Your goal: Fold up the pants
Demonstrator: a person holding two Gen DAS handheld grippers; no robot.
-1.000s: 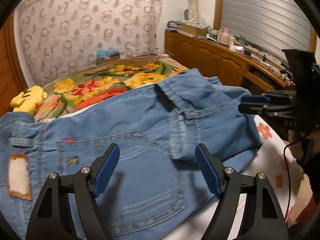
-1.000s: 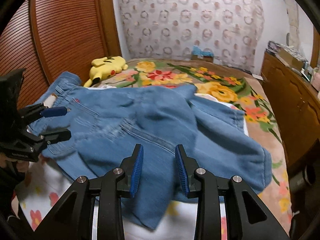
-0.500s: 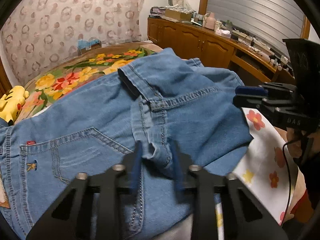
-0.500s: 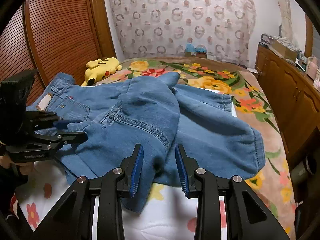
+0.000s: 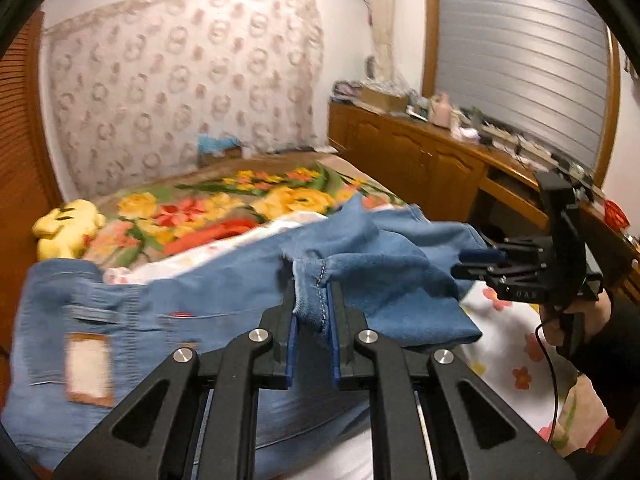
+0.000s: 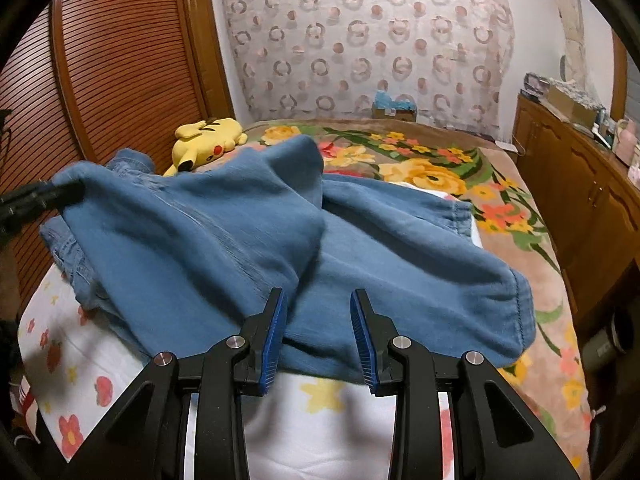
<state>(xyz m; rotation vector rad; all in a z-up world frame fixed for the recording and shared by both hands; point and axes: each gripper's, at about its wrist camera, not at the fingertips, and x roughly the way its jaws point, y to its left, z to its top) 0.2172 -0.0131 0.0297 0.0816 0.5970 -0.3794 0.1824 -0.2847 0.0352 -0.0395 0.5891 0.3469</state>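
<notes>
Blue jeans lie across the bed, waist patch at the left. My left gripper is shut on a hemmed fold of a jeans leg and holds it lifted above the waist part. My right gripper is partly open, its blue pads on either side of the near denim edge, not clamping it. In the left wrist view the right gripper sits at the right against the lifted leg. In the right wrist view the left gripper holds the cloth up at far left.
The bed has a white flowered sheet near me and a floral blanket beyond. A yellow plush toy lies near the slatted wooden wardrobe. A wooden dresser with clutter runs along the right side.
My left gripper closed on the jeans leg fold and lifted it up and to the left over the waist part. My right gripper's jaws have opened slightly.
</notes>
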